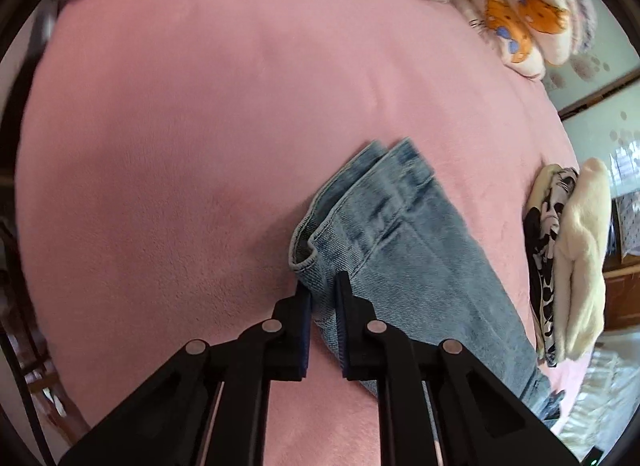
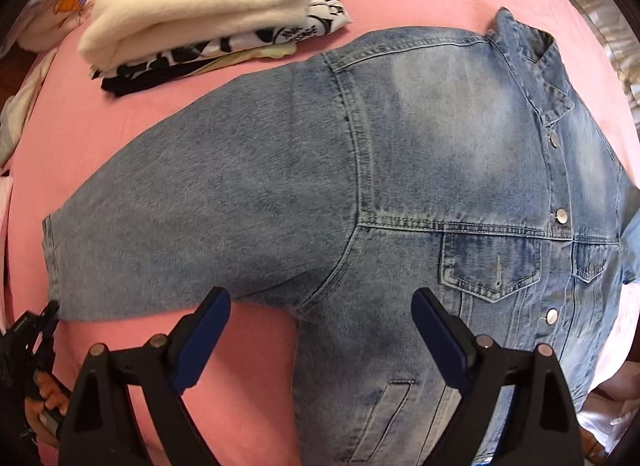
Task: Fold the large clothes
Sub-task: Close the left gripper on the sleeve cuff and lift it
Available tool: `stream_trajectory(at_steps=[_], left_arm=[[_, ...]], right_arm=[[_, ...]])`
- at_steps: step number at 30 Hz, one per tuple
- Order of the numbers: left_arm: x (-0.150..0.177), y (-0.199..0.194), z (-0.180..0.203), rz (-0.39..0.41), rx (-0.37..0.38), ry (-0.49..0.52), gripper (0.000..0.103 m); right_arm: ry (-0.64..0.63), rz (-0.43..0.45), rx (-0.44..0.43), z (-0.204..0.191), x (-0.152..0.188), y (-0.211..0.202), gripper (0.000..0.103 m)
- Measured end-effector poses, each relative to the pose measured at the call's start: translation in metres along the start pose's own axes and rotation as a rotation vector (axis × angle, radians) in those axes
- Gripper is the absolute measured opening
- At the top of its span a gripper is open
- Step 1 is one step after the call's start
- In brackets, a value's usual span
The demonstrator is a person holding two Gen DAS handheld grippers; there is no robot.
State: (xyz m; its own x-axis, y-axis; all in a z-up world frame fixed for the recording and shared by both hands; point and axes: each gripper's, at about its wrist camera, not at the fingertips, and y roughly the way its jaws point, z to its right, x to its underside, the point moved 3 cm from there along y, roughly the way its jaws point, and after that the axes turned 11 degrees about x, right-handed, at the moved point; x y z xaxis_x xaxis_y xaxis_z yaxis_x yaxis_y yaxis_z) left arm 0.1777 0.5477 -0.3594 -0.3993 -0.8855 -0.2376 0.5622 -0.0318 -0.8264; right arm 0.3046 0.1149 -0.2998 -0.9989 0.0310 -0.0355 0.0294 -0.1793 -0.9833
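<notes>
Left hand-held gripper [image 1: 323, 286] pinches the denim jacket [image 2: 400, 153] cuff; right hand-held gripper [image 2: 320, 306] hovers spread wide.

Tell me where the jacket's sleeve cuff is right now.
In the left wrist view, the sleeve cuff lies on the pink blanket, pinched by the left tool.

Faded denim jacket [image 2: 400, 169], plush blanket [image 1: 180, 125]
</notes>
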Motion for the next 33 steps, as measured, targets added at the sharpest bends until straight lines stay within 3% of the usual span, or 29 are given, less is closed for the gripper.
stream_trajectory(at_steps=[8,16,21,25,30,33], left_arm=[[0.002,-0.048,0.066,0.106,0.076,0.215,0.007],[0.036,-0.078,0.174,0.134,0.217,0.488,0.007],[0.088,-0.092,0.248,0.114,0.334,0.647,0.007],[0.138,-0.088,0.300,0.066,0.440,0.718,0.007],[0.225,-0.068,0.354,-0.052,0.538,0.794,0.007],[0.276,-0.052,0.370,-0.135,0.556,0.834,0.007]], right_arm=[[0.031,0.016,-0.036,0.019,-0.001,0.004,0.089],[0.064,0.055,-0.082,0.046,0.003,-0.007,0.089],[0.076,0.073,-0.111,0.076,0.005,-0.013,0.089],[0.093,0.089,-0.126,0.109,0.004,-0.015,0.089],[0.110,0.107,-0.125,0.161,0.007,-0.012,0.089],[0.136,0.113,-0.124,0.196,0.010,-0.008,0.089]])
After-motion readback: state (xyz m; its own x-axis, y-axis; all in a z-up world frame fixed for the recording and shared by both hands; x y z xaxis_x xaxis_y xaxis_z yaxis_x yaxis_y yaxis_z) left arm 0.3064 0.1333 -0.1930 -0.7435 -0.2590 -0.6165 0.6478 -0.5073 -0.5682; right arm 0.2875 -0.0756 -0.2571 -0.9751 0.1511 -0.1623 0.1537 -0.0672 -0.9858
